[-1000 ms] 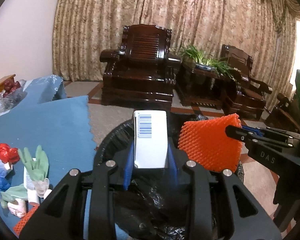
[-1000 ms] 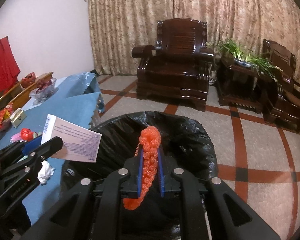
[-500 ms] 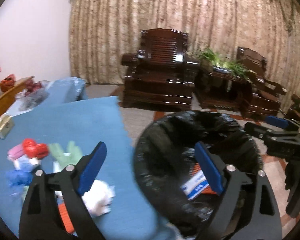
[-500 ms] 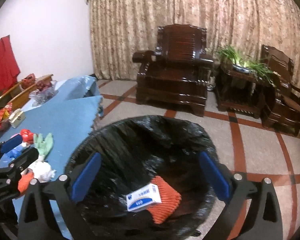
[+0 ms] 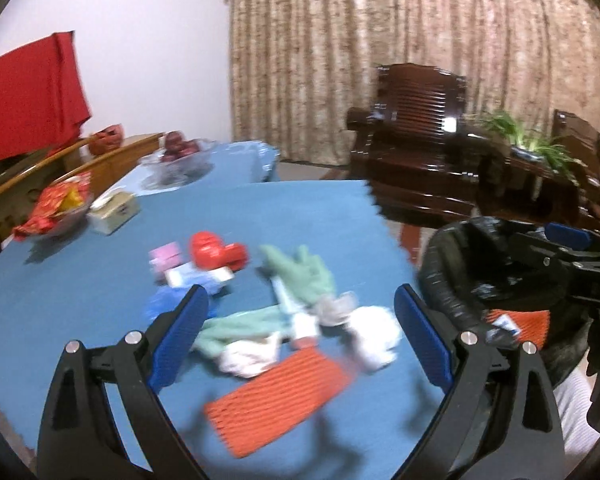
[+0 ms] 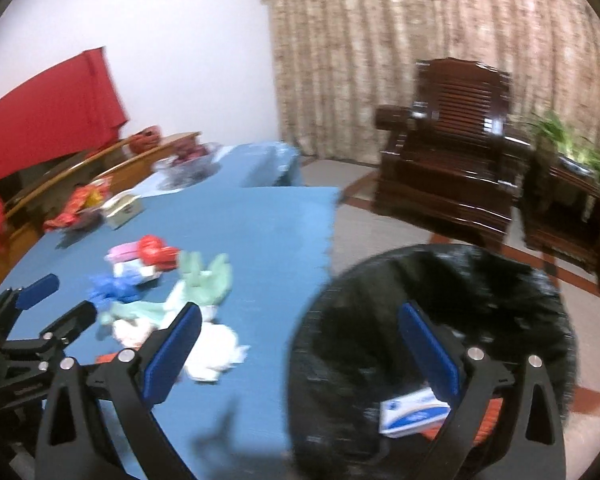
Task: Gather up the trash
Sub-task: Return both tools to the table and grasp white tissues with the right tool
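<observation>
Looks like the drop-off is done and this is the swing over to the table (image 5: 80,280) for another load. The bin (image 6: 440,280) sits just off the table's right edge, and a white-and-blue box (image 6: 414,416) plus some orange mesh (image 5: 528,320) are already lying inside it. Both claws have just been opening and now stand spread wide with nothing between the pads: the left gripper (image 5: 300,336) hangs over the trash pile, the right gripper (image 6: 300,344) straddles the table edge and the bin rim. Left on the table, all well left of the bin: an orange mesh sheet (image 5: 276,396) nearest the camera, white tissue wads (image 5: 374,336), green gloves (image 5: 300,276), a red lump (image 5: 216,254) and something blue (image 6: 108,286). My guess for the next move is lowering the left claw onto the mesh sheet or a tissue and pinching, while the right reaches further left for its own piece. Everything's motion-blurred, so I can't tell what the pink and white bits by the red lump are, and the bin's depths are just black; the box there is half hidden behind a right finger.
</observation>
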A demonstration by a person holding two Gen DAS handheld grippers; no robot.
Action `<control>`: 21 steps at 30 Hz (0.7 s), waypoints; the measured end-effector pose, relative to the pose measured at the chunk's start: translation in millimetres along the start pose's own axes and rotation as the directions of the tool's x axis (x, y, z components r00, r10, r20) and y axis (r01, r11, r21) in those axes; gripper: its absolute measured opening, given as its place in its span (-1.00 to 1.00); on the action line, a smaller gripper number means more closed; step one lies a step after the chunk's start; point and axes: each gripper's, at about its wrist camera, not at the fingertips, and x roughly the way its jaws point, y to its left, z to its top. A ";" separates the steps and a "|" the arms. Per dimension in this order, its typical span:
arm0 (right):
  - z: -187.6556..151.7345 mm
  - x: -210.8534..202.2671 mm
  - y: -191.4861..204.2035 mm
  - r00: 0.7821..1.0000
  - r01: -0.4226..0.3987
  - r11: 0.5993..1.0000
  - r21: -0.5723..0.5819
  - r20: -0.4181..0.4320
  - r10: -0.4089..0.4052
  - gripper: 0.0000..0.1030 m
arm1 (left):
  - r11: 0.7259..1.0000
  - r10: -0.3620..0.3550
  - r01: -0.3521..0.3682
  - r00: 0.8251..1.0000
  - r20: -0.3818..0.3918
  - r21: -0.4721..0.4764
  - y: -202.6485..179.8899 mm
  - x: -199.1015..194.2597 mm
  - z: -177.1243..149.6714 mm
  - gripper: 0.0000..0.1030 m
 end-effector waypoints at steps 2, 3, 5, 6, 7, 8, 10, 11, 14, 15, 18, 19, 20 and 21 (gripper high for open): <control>-1.4 6.3 14.8 1.000 -0.030 0.999 -0.023 -0.005 0.030 0.88 | 0.999 0.030 -0.030 1.000 -0.009 -0.012 13.9 -1.3 -2.2 0.77; -3.1 12.0 25.7 0.999 -0.046 0.998 -0.041 -0.008 0.045 0.87 | 0.999 0.039 -0.039 0.999 -0.014 -0.017 20.2 -1.1 -4.2 0.77; -7.6 21.3 39.6 0.998 -0.064 0.996 -0.062 -0.025 0.063 0.78 | 0.998 0.058 -0.059 0.998 -0.026 -0.030 33.5 0.3 -9.2 0.77; -10.3 26.6 46.6 0.996 -0.079 0.994 -0.071 -0.038 0.076 0.76 | 0.997 0.072 -0.073 0.997 -0.031 -0.036 39.3 0.4 -11.9 0.77; -13.4 31.0 51.3 0.995 -0.087 0.993 -0.077 -0.047 0.084 0.73 | 0.996 0.080 -0.081 0.996 -0.033 -0.038 42.5 0.3 -15.2 0.77; -15.4 36.0 55.9 0.994 -0.094 0.992 -0.084 -0.057 0.089 0.69 | 0.995 0.091 -0.092 0.995 -0.039 -0.040 47.0 1.1 -17.3 0.77; -22.2 47.0 65.1 0.991 -0.110 0.989 -0.100 -0.082 0.102 0.58 | 0.994 0.100 -0.103 0.994 -0.049 -0.048 51.8 2.9 -23.8 0.77; -25.5 51.6 68.8 0.990 -0.115 0.988 -0.107 -0.092 0.106 0.51 | 0.992 0.106 -0.109 0.993 -0.056 -0.057 55.8 4.1 -25.5 0.77; -34.6 67.3 78.4 0.986 -0.127 0.983 -0.136 -0.124 0.110 0.39 | 0.990 0.117 -0.122 0.991 -0.065 -0.067 63.4 8.1 -30.4 0.77; -37.1 72.2 80.5 0.986 -0.126 0.981 -0.146 -0.130 0.107 0.37 | 0.990 0.120 -0.125 0.990 -0.069 -0.071 65.1 9.7 -31.8 0.77; -44.2 84.6 80.1 0.982 -0.127 0.981 -0.148 -0.160 0.103 0.27 | 0.988 0.124 -0.130 0.989 -0.082 -0.081 69.7 15.7 -37.3 0.77; -45.9 88.5 80.5 0.981 -0.126 0.981 -0.147 -0.168 0.101 0.25 | 0.988 0.125 -0.132 0.988 -0.085 -0.083 70.6 17.6 -39.3 0.77; -47.5 92.4 80.4 0.979 -0.127 0.981 -0.148 -0.176 0.100 0.23 | 0.988 0.126 -0.133 0.988 -0.089 -0.084 70.7 19.3 -40.9 0.77; -48.9 95.7 80.2 0.978 -0.127 0.981 -0.149 -0.184 0.099 0.22 | 0.988 0.124 -0.132 0.988 -0.094 -0.084 70.8 21.7 -42.8 0.77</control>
